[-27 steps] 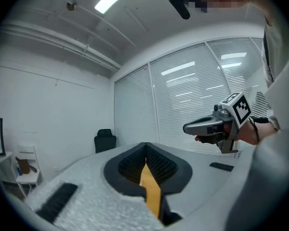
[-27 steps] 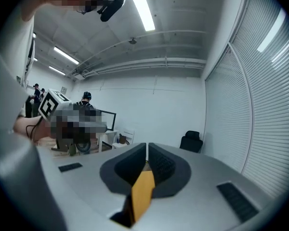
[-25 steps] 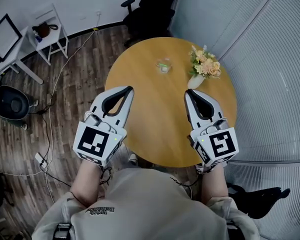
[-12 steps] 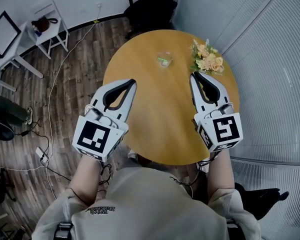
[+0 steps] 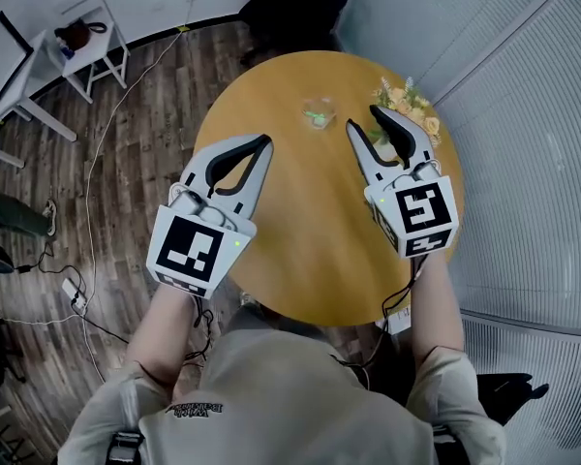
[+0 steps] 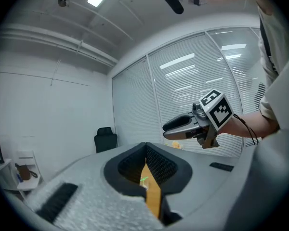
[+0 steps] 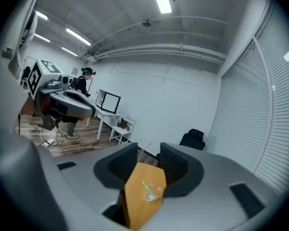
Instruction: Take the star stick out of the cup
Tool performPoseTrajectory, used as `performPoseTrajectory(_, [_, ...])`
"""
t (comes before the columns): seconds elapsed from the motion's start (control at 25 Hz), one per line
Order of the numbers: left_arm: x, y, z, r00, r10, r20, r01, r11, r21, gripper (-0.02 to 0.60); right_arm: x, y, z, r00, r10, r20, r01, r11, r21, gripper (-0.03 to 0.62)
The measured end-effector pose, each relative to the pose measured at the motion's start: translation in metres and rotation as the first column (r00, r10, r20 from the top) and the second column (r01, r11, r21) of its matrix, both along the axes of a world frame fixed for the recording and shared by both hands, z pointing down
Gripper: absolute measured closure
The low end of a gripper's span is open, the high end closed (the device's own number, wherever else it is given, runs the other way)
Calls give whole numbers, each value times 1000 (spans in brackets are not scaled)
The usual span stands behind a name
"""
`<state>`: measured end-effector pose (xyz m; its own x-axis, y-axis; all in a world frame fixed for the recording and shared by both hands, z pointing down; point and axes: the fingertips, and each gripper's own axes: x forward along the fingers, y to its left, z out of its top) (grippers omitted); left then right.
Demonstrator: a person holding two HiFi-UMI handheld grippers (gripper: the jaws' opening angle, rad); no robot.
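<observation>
A clear glass cup with a thin green star stick in it stands on the far part of the round wooden table. My right gripper hovers just right of the cup. Its jaws are opening, with nothing between them. In the right gripper view the cup shows ahead through the gap of that gripper. My left gripper is shut and empty, left of and nearer than the cup. In the left gripper view only a sliver of the stick shows below its tips.
A vase of pale orange flowers stands on the table just right of my right gripper. A black office chair sits beyond the table. A white side table and cables are on the wood floor at left. Blinds close the right side.
Both grippers have moved forward over the table toward the cup. The right gripper's jaws, shut earlier, now stand apart. The left gripper stays shut.
</observation>
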<state>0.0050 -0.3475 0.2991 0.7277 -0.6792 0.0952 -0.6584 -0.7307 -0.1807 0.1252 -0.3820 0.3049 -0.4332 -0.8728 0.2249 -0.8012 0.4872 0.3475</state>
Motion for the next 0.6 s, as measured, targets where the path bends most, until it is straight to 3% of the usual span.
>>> performPoseTrajectory(0.24, [5,-30,10,1000,-14,12,14,1000,-3,558,-10,-42,43,979,-56,-194,44,997,-64,454])
performPoseTrajectory(0.6, [3,-76,66,995,-50,88,55,997,-51,559,-23,-90,119,955,-132,-267,75,974,-213,453])
